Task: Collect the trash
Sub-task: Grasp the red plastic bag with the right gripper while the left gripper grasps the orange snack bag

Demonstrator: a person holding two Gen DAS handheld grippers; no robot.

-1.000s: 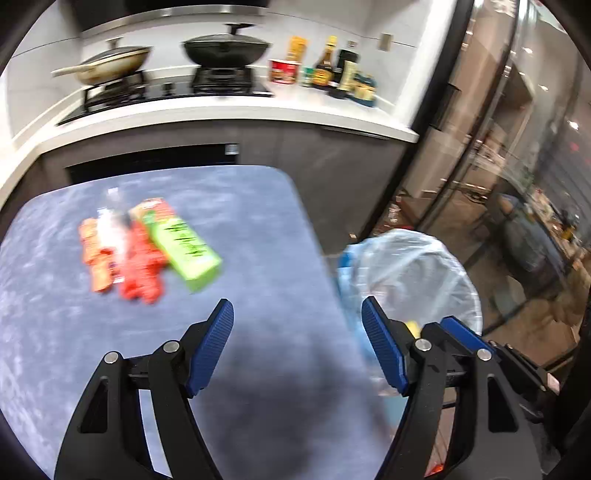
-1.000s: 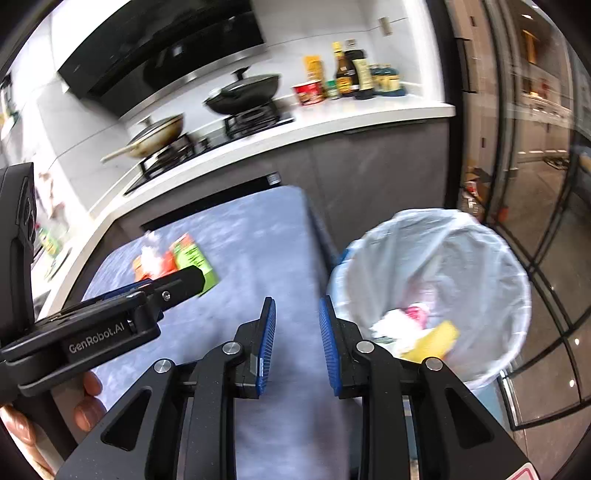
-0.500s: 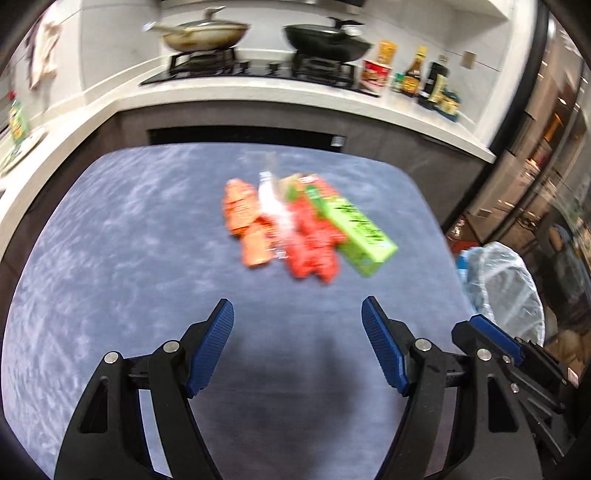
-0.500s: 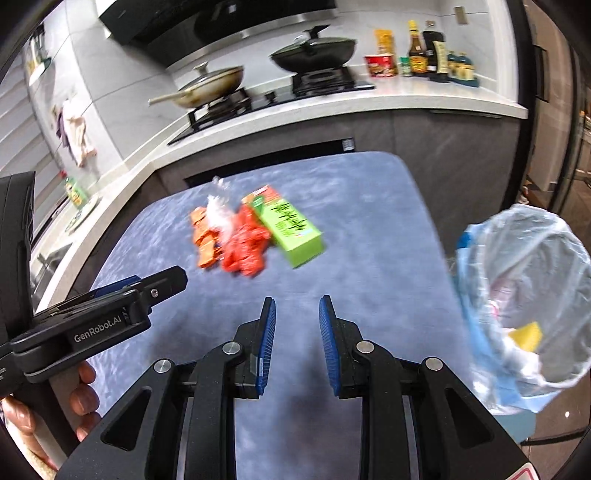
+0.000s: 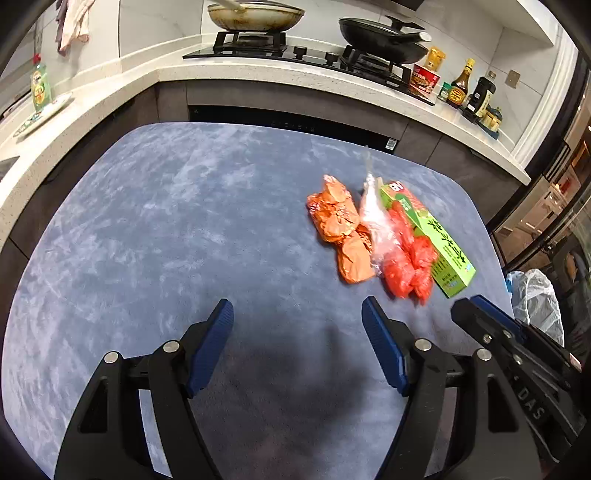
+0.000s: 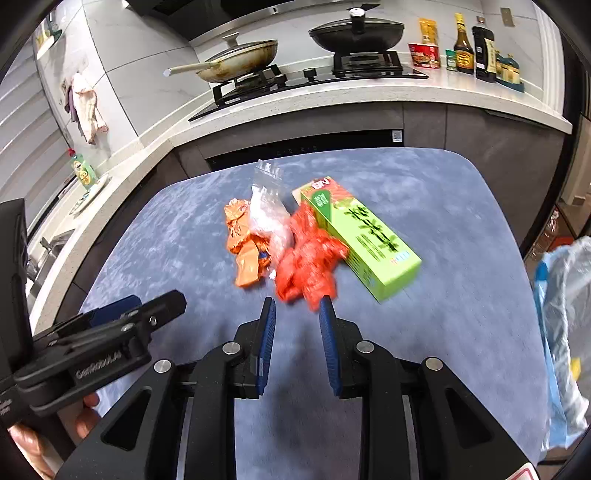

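A pile of trash lies on the blue table: a green box (image 6: 364,238) (image 5: 434,242), a crumpled red wrapper (image 6: 308,262) (image 5: 408,264), a clear plastic bag (image 6: 267,216) (image 5: 375,218) and orange wrappers (image 6: 243,243) (image 5: 338,225). My right gripper (image 6: 297,310) is open a little and empty, just short of the red wrapper. My left gripper (image 5: 297,314) is wide open and empty, to the left of the pile and nearer me. The lined trash bin (image 6: 565,325) (image 5: 535,299) stands off the table's right edge.
A white kitchen counter (image 6: 332,98) runs behind the table, with a stove, two pans (image 6: 356,33) and sauce bottles (image 6: 463,46). A green soap bottle (image 5: 40,85) stands at the left. Dark glass doors are at the right.
Both grippers have swung left from the trash bin to face the pile on the table. The right gripper has come close to the red wrapper. Jaw openings look unchanged.
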